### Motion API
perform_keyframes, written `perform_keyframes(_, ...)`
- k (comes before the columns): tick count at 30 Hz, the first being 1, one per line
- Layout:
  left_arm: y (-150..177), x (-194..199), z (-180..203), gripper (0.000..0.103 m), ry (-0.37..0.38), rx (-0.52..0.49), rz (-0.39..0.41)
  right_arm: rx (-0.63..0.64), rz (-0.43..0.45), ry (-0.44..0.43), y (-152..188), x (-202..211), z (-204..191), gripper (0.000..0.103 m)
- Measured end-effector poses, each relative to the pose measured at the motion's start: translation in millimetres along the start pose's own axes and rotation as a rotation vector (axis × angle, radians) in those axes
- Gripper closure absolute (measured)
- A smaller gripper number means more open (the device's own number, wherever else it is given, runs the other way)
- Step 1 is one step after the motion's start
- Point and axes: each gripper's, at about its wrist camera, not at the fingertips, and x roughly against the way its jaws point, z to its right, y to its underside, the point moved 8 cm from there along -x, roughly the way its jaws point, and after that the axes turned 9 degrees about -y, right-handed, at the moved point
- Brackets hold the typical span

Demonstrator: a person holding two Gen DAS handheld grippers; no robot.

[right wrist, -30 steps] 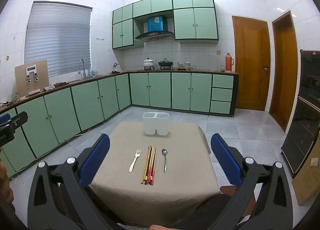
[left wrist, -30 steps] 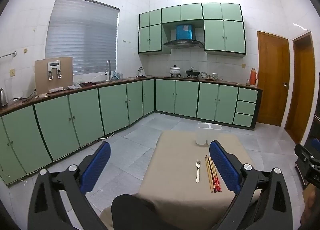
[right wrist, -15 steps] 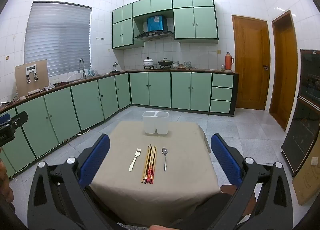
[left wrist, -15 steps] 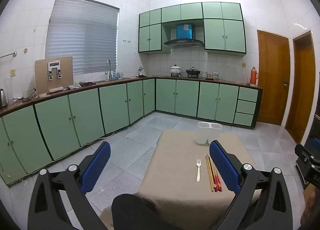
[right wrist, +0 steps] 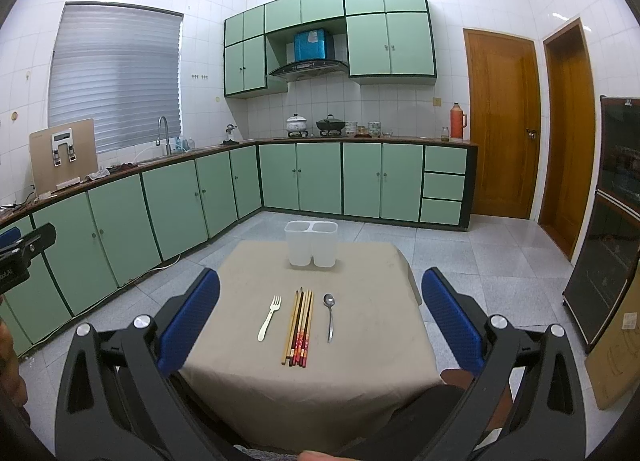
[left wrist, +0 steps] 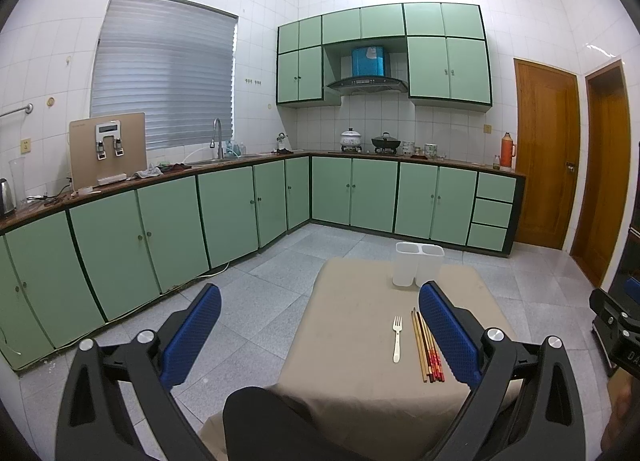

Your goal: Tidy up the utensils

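The left tongs' right finger hides the spoon. Between the spread right tongs lie one fork, that spoon and bunched chopsticks, too tight to count. One two-cup holder stands beyond on the bench; both tongs gape, gripping nothing.

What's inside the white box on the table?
The white box has two compartments, and both look empty through their see-through walls. The fork, chopsticks and spoon lie outside it.

In the left wrist view the right blue finger hides the spoon completely and also covers part of the chopsticks. The near edge of the bench is behind a dark rounded shape. The small items on the far kitchen counter are too small to identify.
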Motion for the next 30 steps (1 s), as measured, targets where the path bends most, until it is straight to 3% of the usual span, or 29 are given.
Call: perform_keyframes(30, 8, -7, 5, 0.006, 0.009, -0.004, -0.011, 0.0, 0.001, 0.012, 10, 0, -2, 0.005)
